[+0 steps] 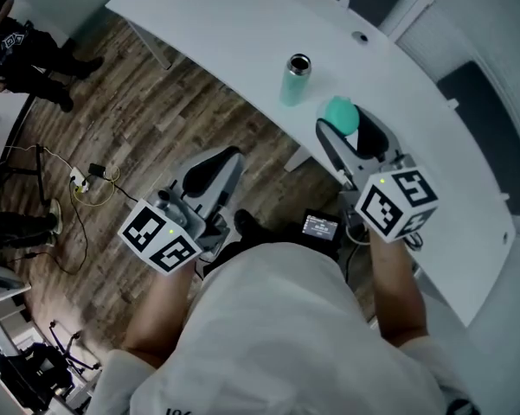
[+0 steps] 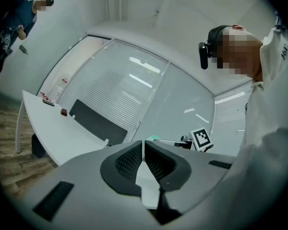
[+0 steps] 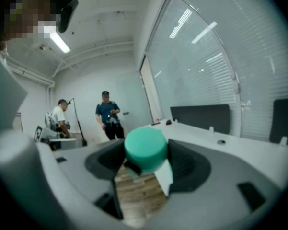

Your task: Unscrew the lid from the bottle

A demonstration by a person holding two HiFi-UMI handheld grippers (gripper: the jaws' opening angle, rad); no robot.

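The teal bottle (image 1: 296, 81) stands upright on the white curved table (image 1: 234, 37), its metal mouth uncovered. Its teal lid (image 1: 341, 114) is off the bottle, and my right gripper (image 1: 343, 130) is shut on it, to the bottle's right and nearer me, over the table edge. In the right gripper view the round lid (image 3: 144, 146) sits squeezed between the dark pads (image 3: 184, 164). My left gripper (image 1: 228, 157) hangs over the wooden floor, below and left of the bottle. In the left gripper view its jaws (image 2: 144, 151) are shut with nothing between them.
Dark divider panels (image 1: 471, 85) stand along the table's far side. Cables and a plug strip (image 1: 85, 182) lie on the wooden floor at left. People stand at the far left (image 1: 17, 46). Small items (image 2: 63, 111) rest at the table's far end.
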